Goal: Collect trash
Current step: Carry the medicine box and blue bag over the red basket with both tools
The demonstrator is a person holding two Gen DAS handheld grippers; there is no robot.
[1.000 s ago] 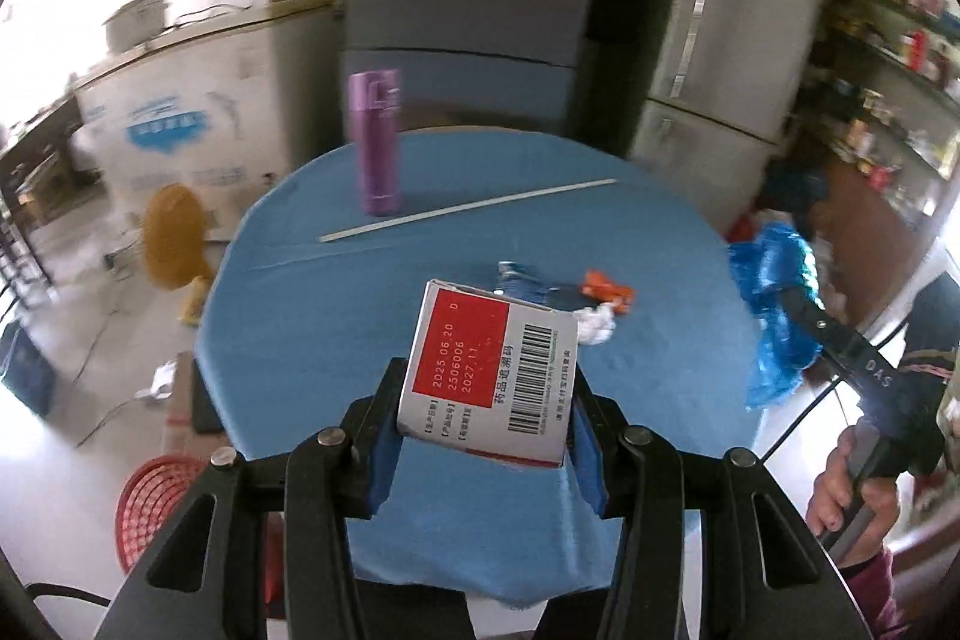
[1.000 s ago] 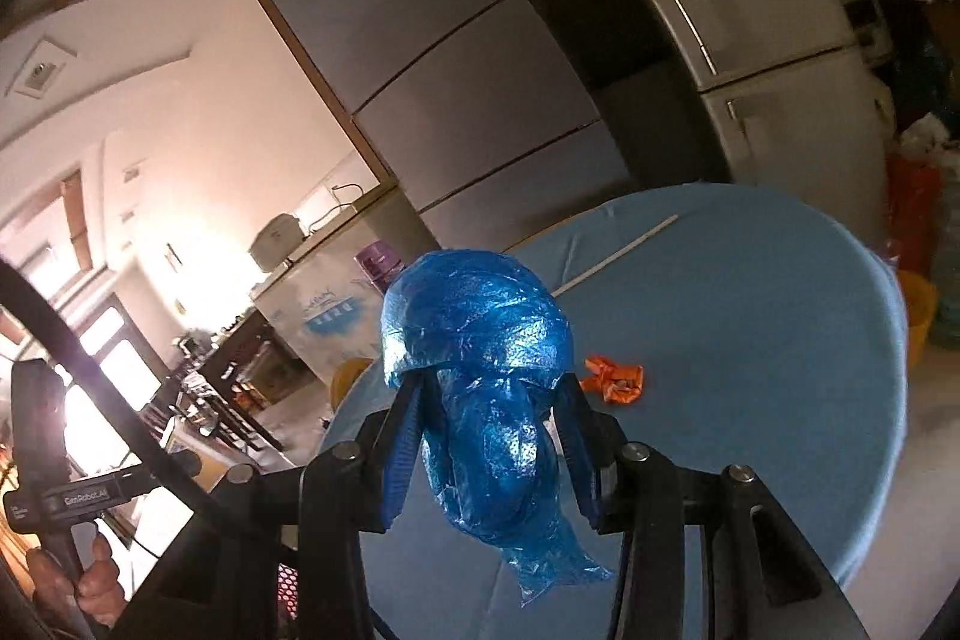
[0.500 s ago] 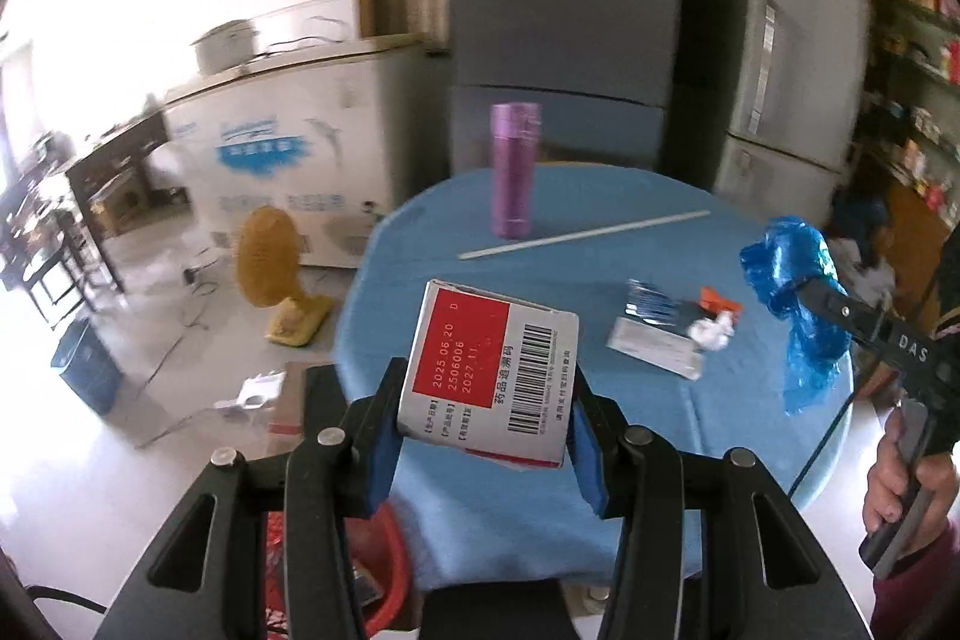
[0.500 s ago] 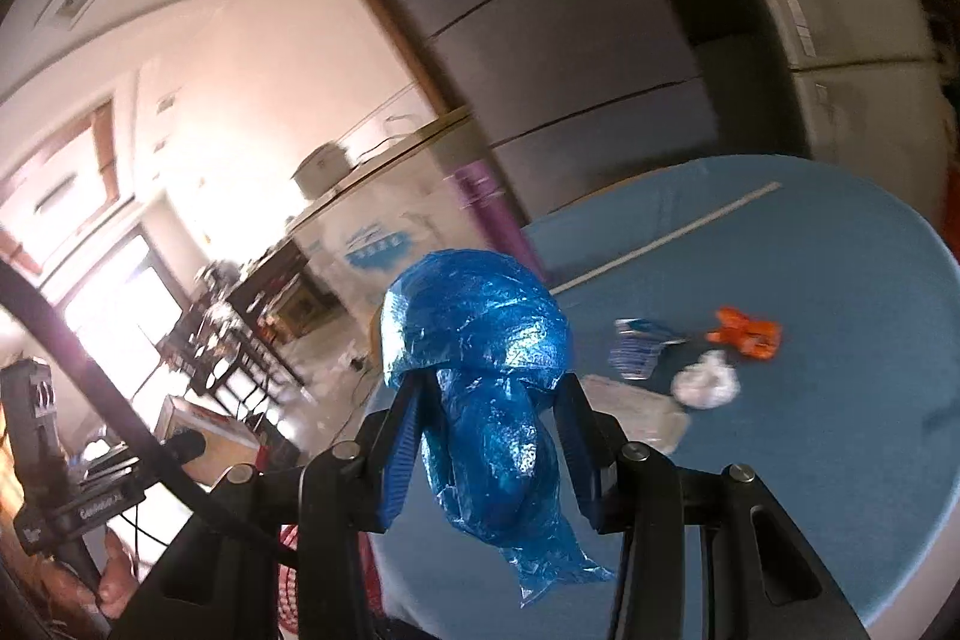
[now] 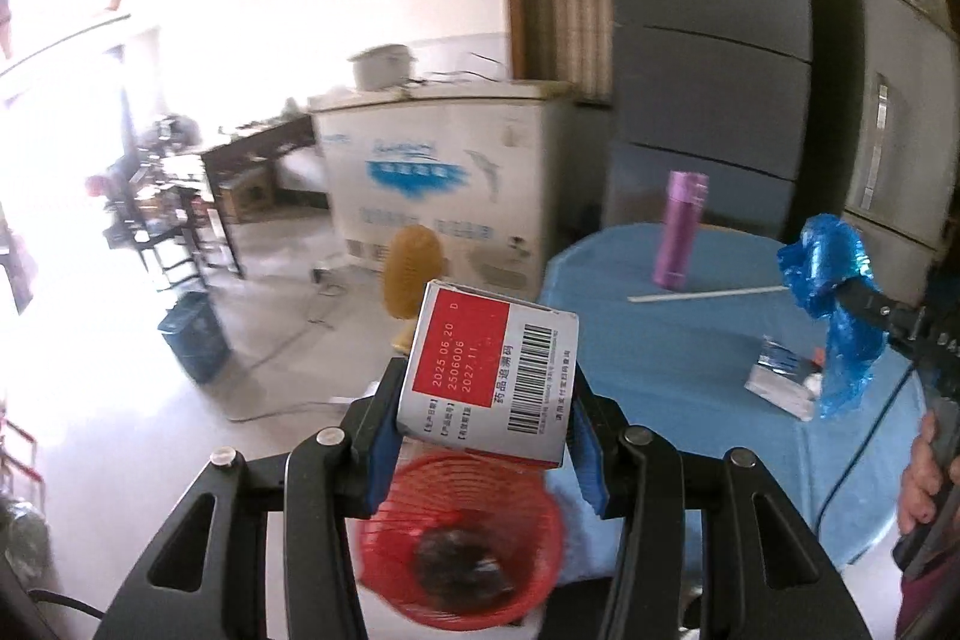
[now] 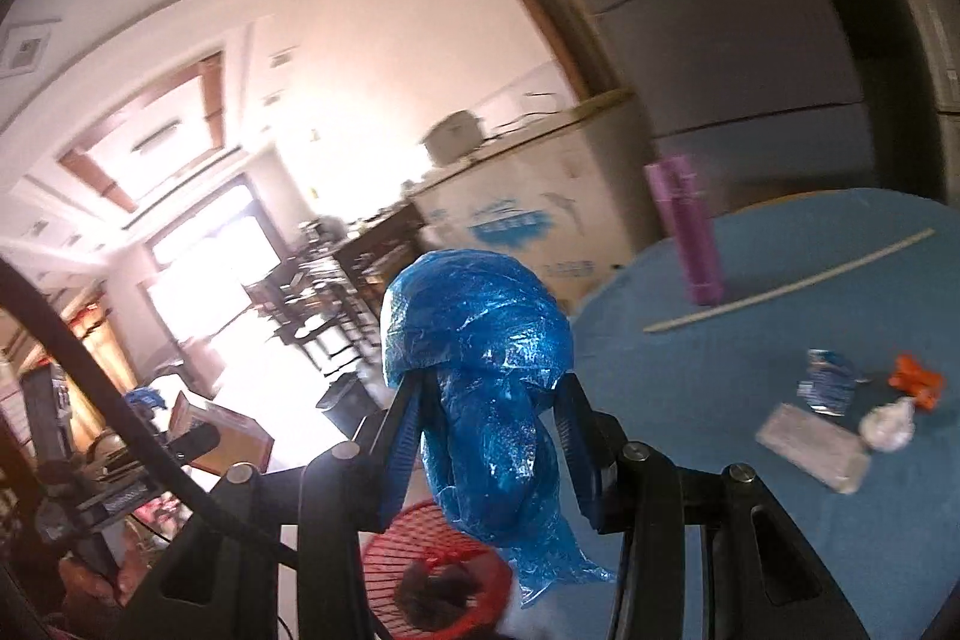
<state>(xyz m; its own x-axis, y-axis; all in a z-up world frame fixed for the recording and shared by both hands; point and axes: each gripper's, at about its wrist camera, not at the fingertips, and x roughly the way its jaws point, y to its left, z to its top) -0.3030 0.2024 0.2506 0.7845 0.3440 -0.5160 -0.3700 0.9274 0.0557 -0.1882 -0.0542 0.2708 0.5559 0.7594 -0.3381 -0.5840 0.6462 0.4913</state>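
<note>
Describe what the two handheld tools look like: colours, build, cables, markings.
Both look alike. The left tool has a black frame with triangular cut-outs, silver pivot bolts and blue finger pads. The right tool shows the same black linkage and blue pads, with a black cable arcing past it. In the left wrist view, its black arm carries small white lettering, too blurred to read.

Home dining/kitchen area: round table with blue cloth (image 5: 690, 370), grey fridges (image 5: 708, 100), white chest freezer (image 5: 438, 178) with rice cooker (image 5: 383, 66) on top, dark wooden chairs (image 6: 324, 304), tiled floor.
</note>
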